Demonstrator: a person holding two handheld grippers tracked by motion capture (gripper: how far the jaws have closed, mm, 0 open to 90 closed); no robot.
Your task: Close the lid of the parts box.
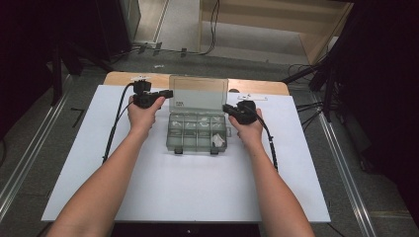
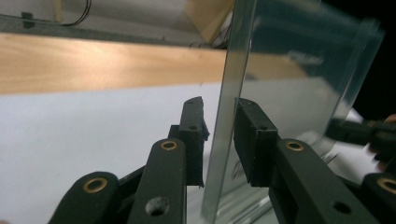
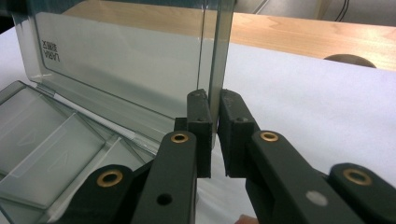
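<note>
A clear plastic compartment box [image 1: 197,131] sits in the middle of the white worktop [image 1: 188,187], its lid [image 1: 198,93] standing upright at the far side. The box's base is split into small compartments, and one at the near right holds a small white item [image 1: 217,140] that is too small to identify.

The left gripper [image 1: 167,94] reaches in from the left at the lid's left edge. In the left gripper view its jaws straddle that edge [image 2: 229,116] with a narrow gap on each side; the right jaw lies close to the plastic, the left jaw stands a little off it, so the lid is between them but not clamped.

The right gripper [image 1: 228,108] comes in from the right at the lid's right edge. In the right gripper view its jaws [image 3: 214,135] are nearly together around the thin edge [image 3: 219,56] of the lid, pinching it low down, near the hinge line. Mirrored lettering [image 3: 49,50] shows through the lid there.

A bare wooden strip [image 1: 123,78] of the worktop shows beyond the white surface.
</note>
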